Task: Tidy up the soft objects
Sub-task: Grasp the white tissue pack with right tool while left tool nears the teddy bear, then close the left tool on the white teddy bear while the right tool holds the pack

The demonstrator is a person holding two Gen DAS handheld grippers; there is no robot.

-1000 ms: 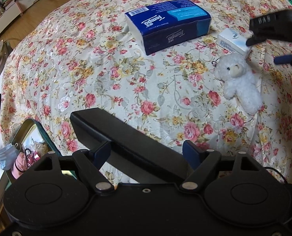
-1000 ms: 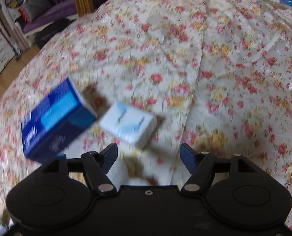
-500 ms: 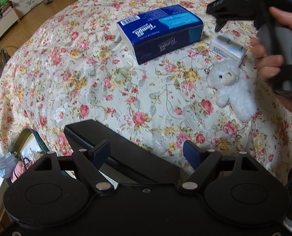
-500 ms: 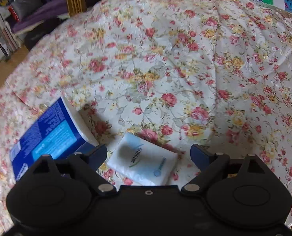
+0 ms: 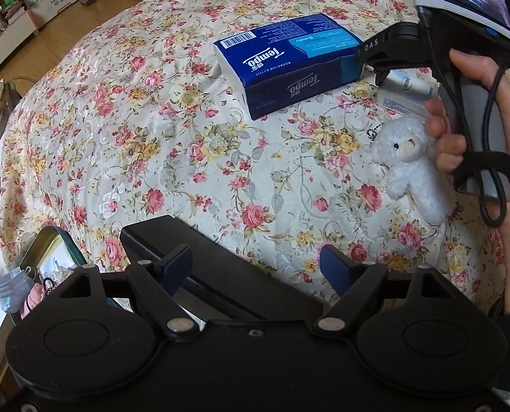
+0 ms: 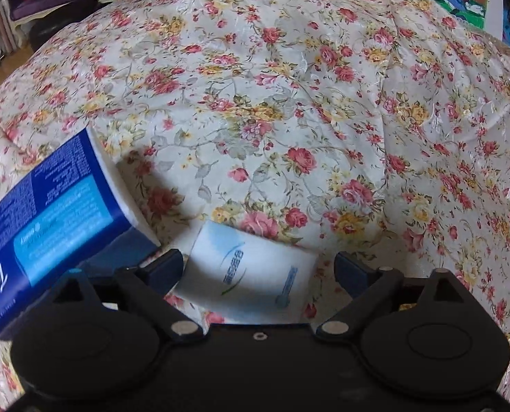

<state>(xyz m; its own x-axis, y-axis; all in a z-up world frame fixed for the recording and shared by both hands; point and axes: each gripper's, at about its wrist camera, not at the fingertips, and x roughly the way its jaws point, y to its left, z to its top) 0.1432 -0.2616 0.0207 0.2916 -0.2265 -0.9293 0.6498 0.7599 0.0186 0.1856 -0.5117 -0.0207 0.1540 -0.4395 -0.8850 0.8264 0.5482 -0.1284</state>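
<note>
your blue tissue pack point(image 5: 289, 65) reads "tempo" on its top and on its side, with a barcode at its far left corner. it lies flat on the floral cloth point(image 5: 151, 130), long axis running left to right in the left wrist view. just beside its right end lies the small white tissue packet point(image 6: 248, 274); its blue print is too small to read. your right gripper point(image 6: 258, 269) straddles that packet, jaws closing, pads not touching it. "gas" is marked on that gripper. the white teddy bear point(image 5: 409, 164) lies near your right hand point(image 5: 488, 158), head toward the packs. your left gripper point(image 5: 256, 264) hangs open above a black box point(image 5: 220, 274), gripping nothing.
</note>
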